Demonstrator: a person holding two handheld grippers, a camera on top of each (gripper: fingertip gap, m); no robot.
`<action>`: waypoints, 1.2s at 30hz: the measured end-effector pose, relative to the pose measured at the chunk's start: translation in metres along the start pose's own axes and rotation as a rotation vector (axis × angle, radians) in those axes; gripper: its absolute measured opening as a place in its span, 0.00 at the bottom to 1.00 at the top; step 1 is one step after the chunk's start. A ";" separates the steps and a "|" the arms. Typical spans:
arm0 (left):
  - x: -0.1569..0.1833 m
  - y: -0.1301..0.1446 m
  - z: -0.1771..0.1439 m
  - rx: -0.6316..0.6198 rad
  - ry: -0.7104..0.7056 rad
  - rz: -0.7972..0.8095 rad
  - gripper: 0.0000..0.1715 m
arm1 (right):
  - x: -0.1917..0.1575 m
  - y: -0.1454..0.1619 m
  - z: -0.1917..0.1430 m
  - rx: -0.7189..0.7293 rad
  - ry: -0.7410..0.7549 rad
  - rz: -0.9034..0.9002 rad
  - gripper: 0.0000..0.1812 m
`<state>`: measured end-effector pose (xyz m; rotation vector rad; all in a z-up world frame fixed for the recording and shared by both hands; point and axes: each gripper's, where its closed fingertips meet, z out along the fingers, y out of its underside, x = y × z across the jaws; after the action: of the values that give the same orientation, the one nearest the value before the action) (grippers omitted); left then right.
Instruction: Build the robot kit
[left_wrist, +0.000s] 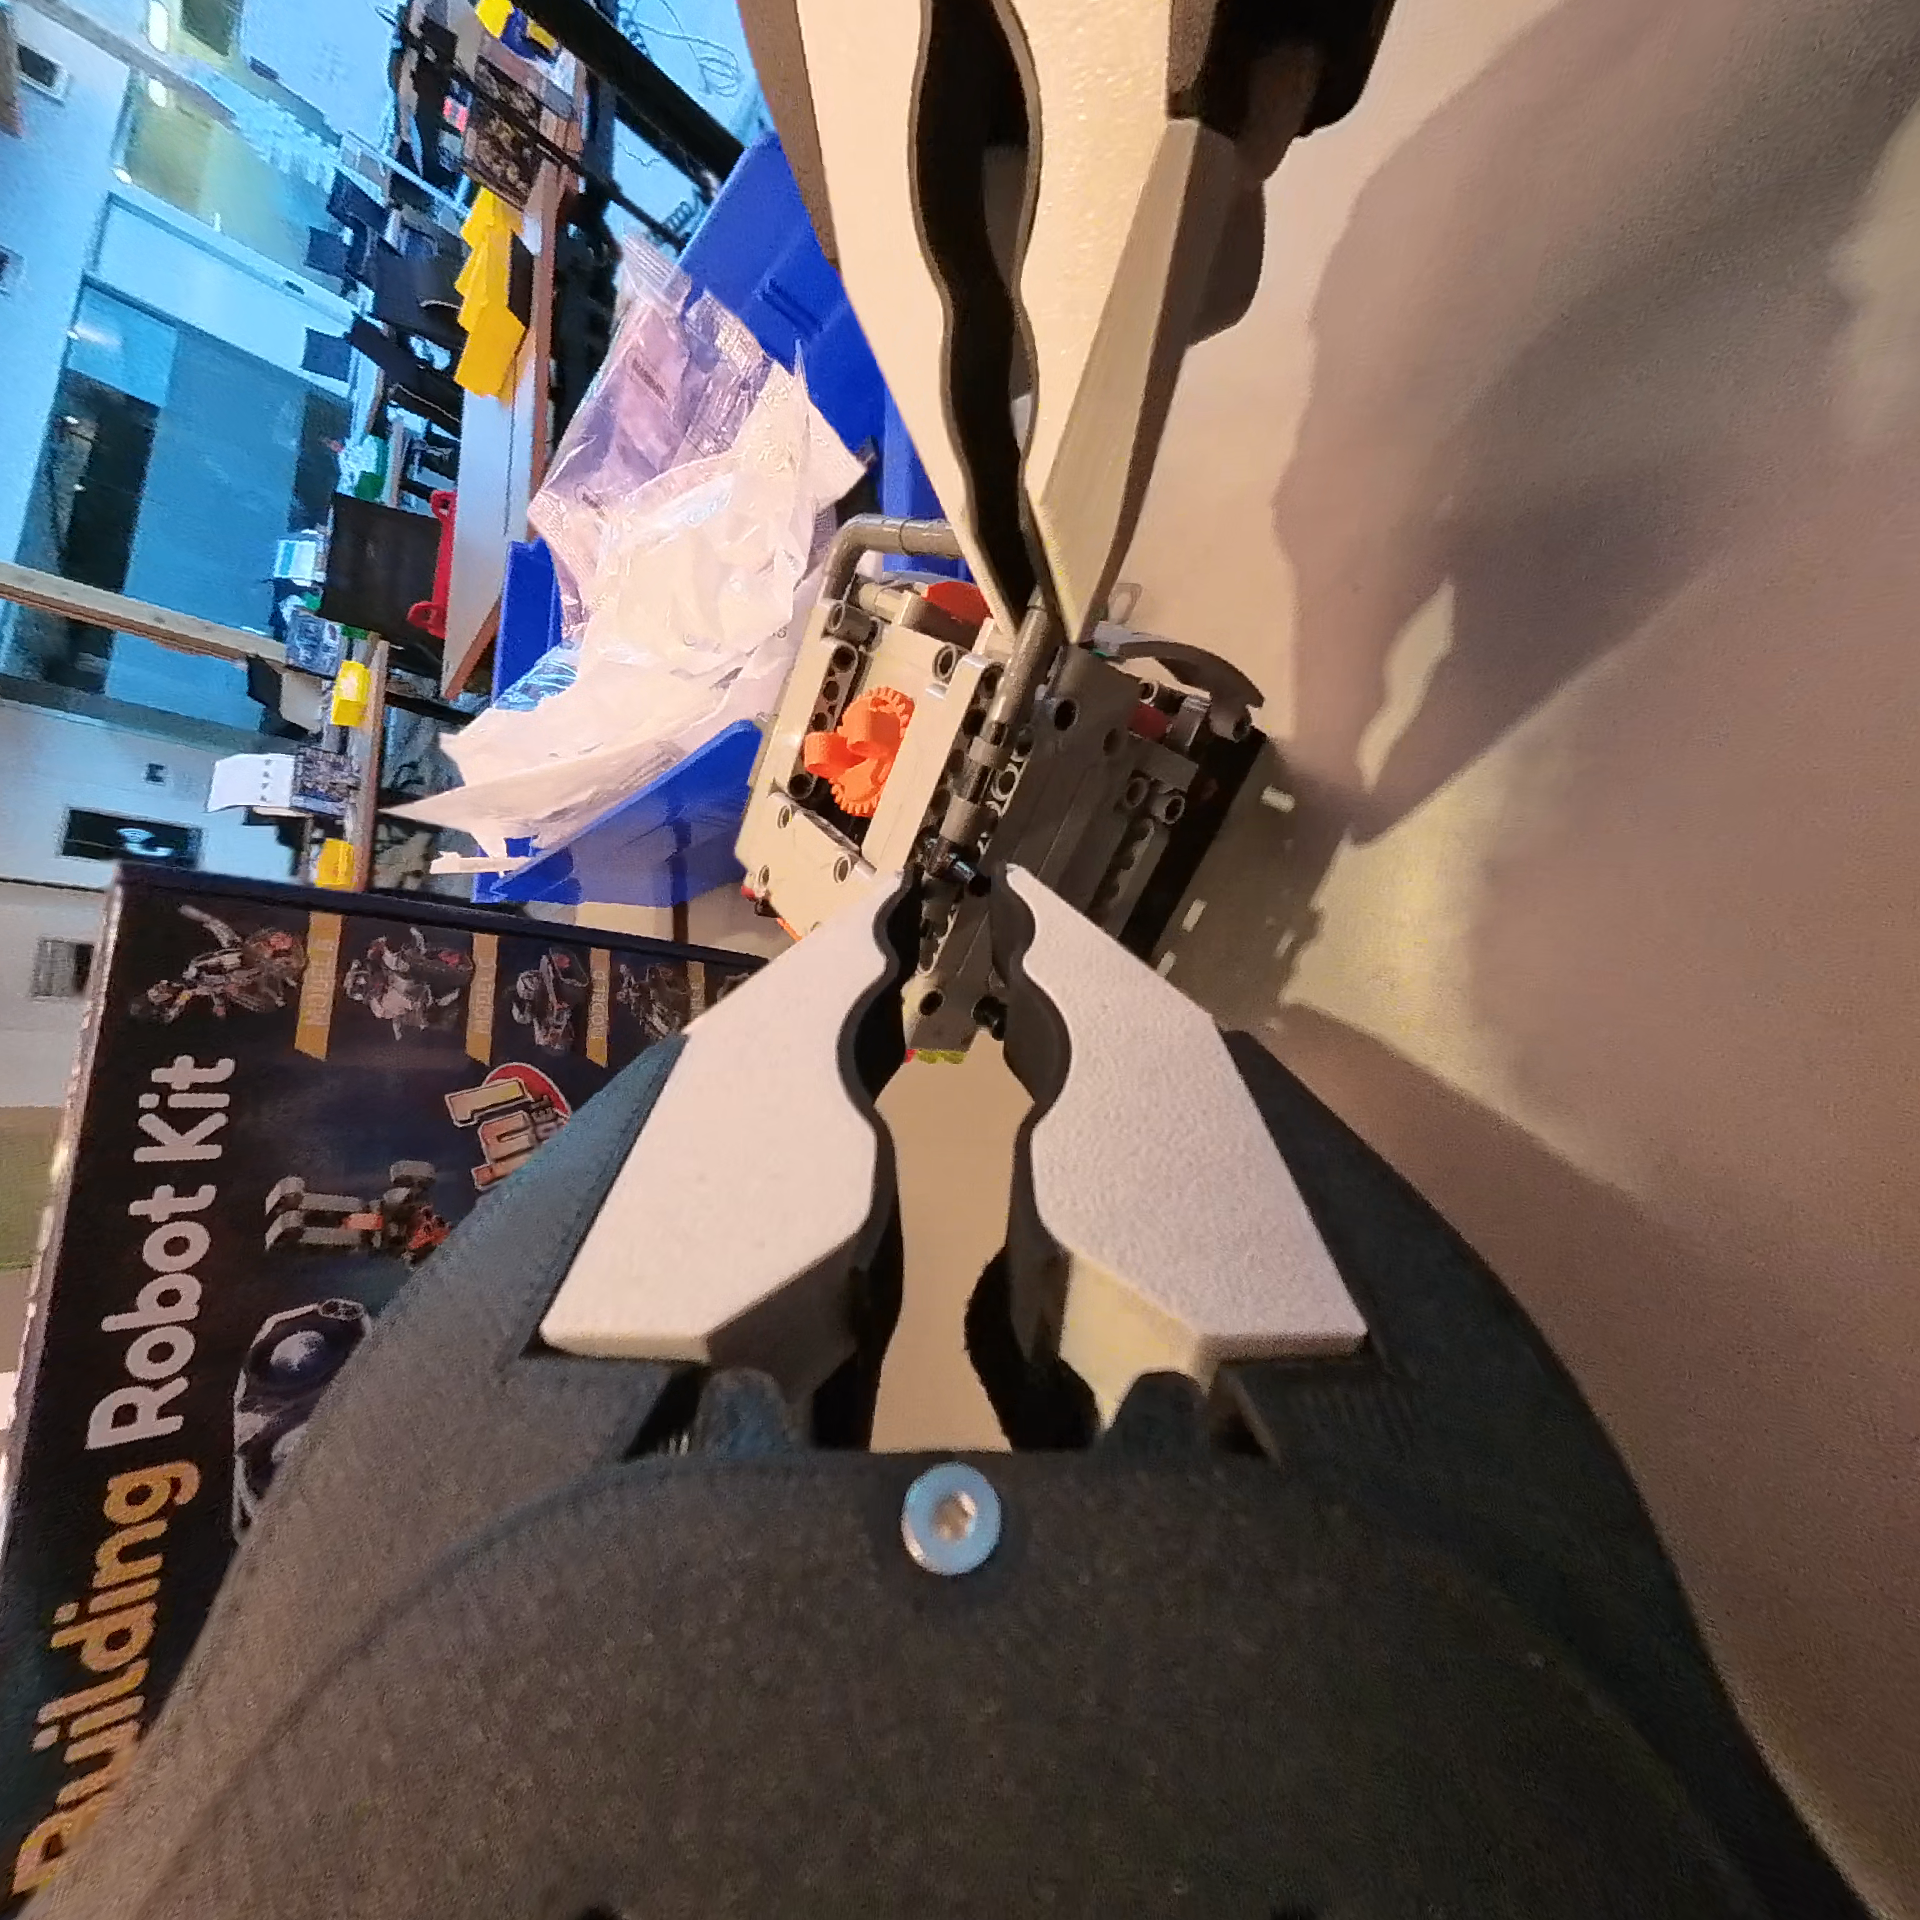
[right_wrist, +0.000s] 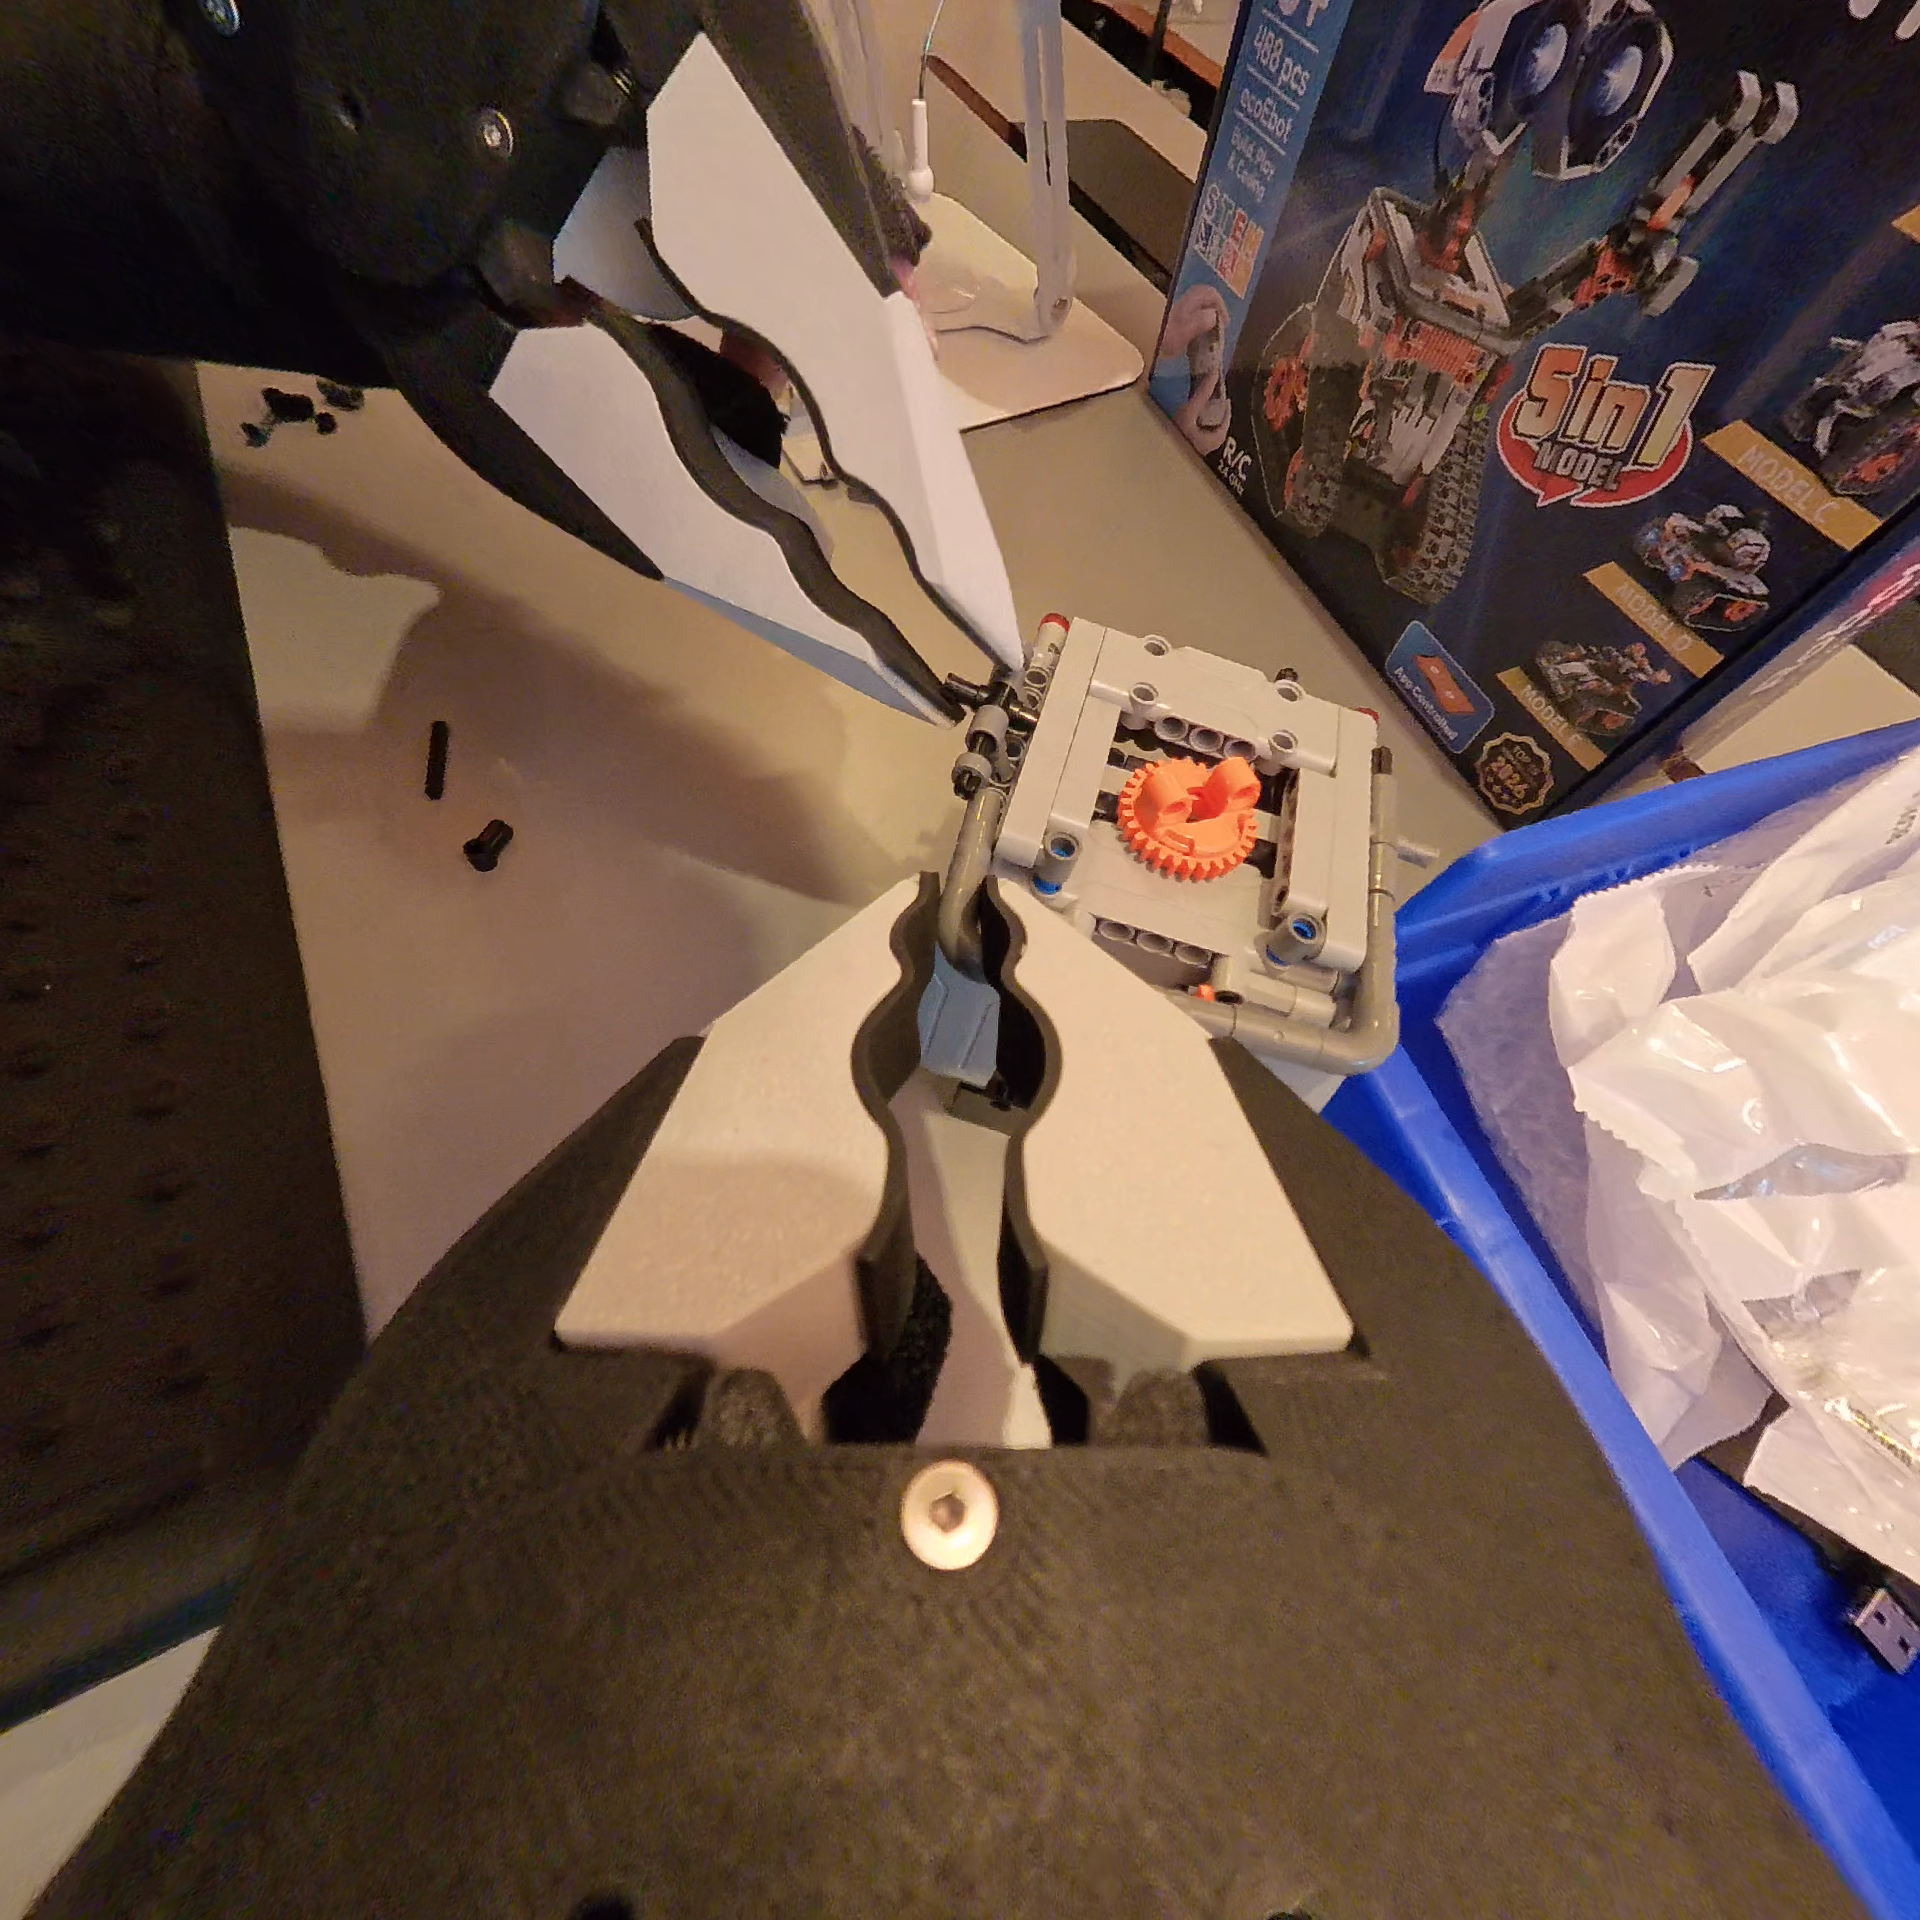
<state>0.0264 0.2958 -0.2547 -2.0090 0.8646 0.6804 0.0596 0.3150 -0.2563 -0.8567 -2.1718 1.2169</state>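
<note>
Tongs, left (left_wrist: 951, 894) and right (right_wrist: 971, 894), both pinch the grey brick assembly (right_wrist: 1195, 810).

Left hand-held gripper (left_wrist: 951, 883) pinches grey brick assembly (left_wrist: 935, 727).

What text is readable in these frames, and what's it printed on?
Not quoting any writing; this is where it stands.
Dark box: large lettering, numbers and badges on front and side, legible.
Plastic bags in the blue bin: faint print, too small to read.
Brick model, gripped by the left gripper and right gripper: no writing visible.
</note>
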 end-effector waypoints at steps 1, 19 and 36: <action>-0.001 0.001 0.000 -0.010 -0.012 0.002 0.05 | 0.000 0.000 -0.001 0.000 -0.001 0.000 0.03; -0.005 0.003 0.012 -0.119 -0.053 -0.046 0.01 | 0.000 -0.001 -0.005 0.017 -0.003 0.001 0.03; -0.005 0.001 0.016 -0.172 -0.006 -0.075 0.01 | 0.002 0.000 -0.005 0.023 0.020 0.003 0.03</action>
<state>0.0201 0.3109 -0.2599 -2.1793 0.7439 0.7390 0.0615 0.3190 -0.2535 -0.8596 -2.1366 1.2274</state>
